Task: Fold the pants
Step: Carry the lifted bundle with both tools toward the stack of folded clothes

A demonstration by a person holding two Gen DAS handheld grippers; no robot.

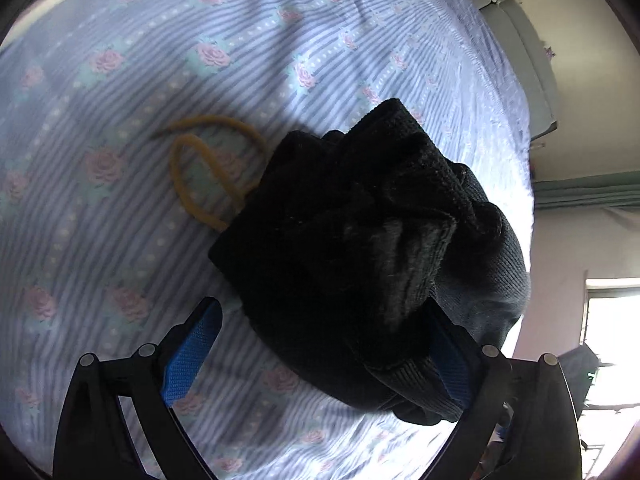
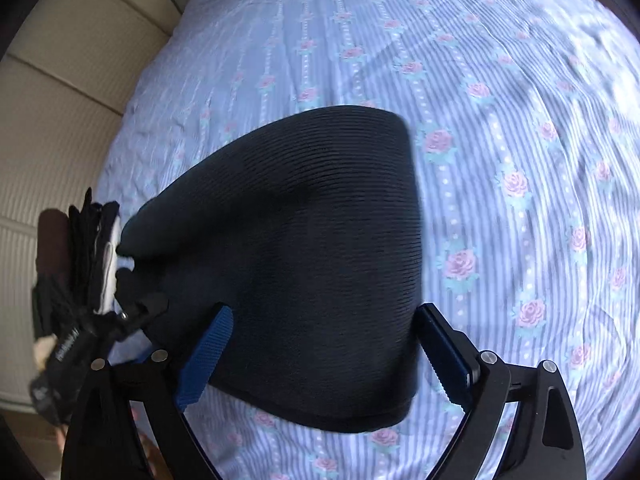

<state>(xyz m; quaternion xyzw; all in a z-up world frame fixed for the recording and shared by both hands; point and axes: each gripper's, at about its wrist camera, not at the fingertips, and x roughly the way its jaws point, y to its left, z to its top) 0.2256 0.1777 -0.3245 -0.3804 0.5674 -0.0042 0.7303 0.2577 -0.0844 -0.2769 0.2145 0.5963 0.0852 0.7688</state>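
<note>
I see the black pants [image 1: 360, 256] lying bunched and folded on the striped, rose-printed bedsheet [image 1: 120, 80], with a mustard drawstring [image 1: 200, 168] trailing out toward ten o'clock. My left gripper [image 1: 320, 344] stands spread wide, its right pad against the cloth without pinching. My right gripper [image 2: 324, 344] is likewise spread, straddling the smooth ribbed fold [image 2: 304, 248].

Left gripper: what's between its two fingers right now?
In the left wrist view, the dark pants lie bunched between the open left gripper fingers, nearer one finger; striped sheet shows by the other.
</note>
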